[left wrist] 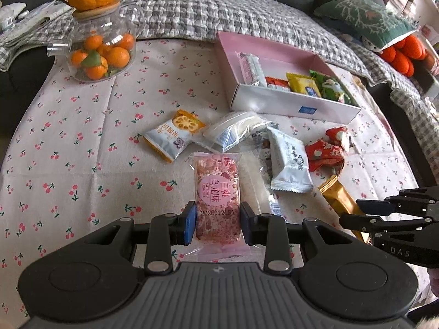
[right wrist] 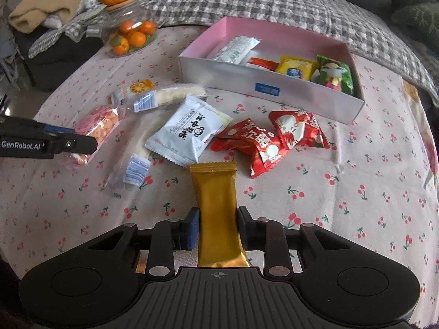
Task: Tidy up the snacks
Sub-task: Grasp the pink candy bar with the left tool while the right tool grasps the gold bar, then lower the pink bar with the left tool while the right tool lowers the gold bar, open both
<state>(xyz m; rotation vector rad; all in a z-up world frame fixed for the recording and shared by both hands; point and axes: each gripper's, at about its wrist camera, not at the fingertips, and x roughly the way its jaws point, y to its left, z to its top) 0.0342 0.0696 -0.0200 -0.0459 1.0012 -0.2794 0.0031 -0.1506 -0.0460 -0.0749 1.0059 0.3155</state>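
Step in hand: picking up loose snacks from the cloth [right wrist: 356,205] to put them in the box [right wrist: 274,87]; both tools have a packet each, neither lifted clear as far as the views show.
Left gripper [left wrist: 218,220]: clamped on the pink bar [left wrist: 216,192], blue pads pressing its two long sides near the rear end; the bar points away from the tool toward the pile.
Right gripper [right wrist: 218,226]: clamped on the gold bar [right wrist: 216,200], which runs straight out between the pads; its crimped far end lies just beside the white packet [right wrist: 189,131].
Box: pink inside, white outside, at the far side of the cloth; it already holds a white bar, a yellow packet, a green packet and something red. The left half of its floor looks free.
Still loose: white packet, two red packets [right wrist: 271,137], an orange-print packet [left wrist: 174,134], two clear-wrapped pieces [right wrist: 170,97].
Other things: a glass jar of small oranges [left wrist: 103,52] at the far left, well apart from the box.
Next move, as I judge it: lift both bars off the cloth, carry them over the near wall of the box, and let go above the free floor. The right bar's path crosses the red packets, so it needs height first. The two tools sit near each other; one at a time would avoid a knock.
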